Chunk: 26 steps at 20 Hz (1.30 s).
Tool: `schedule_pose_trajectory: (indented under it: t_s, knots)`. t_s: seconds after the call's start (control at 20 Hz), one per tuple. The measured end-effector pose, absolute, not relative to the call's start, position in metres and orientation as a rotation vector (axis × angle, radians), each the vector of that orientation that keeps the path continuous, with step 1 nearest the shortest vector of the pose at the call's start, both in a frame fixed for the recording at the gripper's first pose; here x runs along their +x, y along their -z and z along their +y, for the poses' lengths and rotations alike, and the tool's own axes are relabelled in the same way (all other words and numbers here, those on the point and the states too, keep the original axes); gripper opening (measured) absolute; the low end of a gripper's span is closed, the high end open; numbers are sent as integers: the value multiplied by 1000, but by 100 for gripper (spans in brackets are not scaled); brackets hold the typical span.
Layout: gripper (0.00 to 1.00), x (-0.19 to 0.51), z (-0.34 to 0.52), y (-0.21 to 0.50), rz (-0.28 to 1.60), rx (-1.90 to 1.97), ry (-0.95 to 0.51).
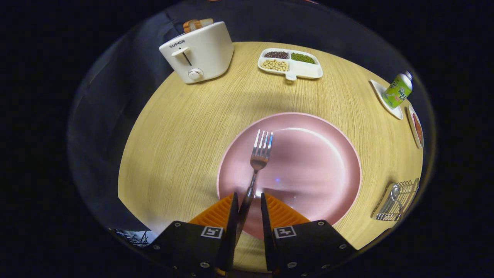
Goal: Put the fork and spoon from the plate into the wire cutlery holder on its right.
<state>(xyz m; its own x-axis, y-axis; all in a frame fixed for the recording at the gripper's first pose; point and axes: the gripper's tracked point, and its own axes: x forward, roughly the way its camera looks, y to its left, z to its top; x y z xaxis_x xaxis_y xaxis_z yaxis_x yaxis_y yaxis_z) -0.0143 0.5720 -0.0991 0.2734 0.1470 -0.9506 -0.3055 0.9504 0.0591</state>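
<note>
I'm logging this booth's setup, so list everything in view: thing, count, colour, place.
table: 1, light wood, under everything.
plate: 1, pink, just ahead of the fingers.
fork: 1, silver, tines over the plate, handle running back between the fingers.
wire cutlery holder: 1, metal, right of the plate; a spoon-like piece seems to sit in it.
toaster: 1, cream, far left, bread in its slot.
divided dish: 1, white, far side, holding beans in three sections.
can: 1, green, on a small white dish, far right.
small dish: 1, reddish contents, beside the can.
gripper: 1, fingers close around the fork handle; contact unclear.
</note>
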Motion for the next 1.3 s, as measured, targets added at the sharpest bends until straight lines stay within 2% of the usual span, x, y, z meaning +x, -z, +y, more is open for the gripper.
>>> schedule_pose_trajectory:
  t_s: [0.05,0.1,0.3,0.5,0.95,1.3]
  knots:
    - [30,-16,568,101,1277,-155,-293]
    - [20,-18,563,104,1293,-164,-272]
    - [8,-13,557,105,1307,-125,-251]
    - [5,-11,544,95,1305,-49,-240]
    - [5,2,505,44,1185,111,-232]
    - [5,3,419,-25,1060,158,-125]
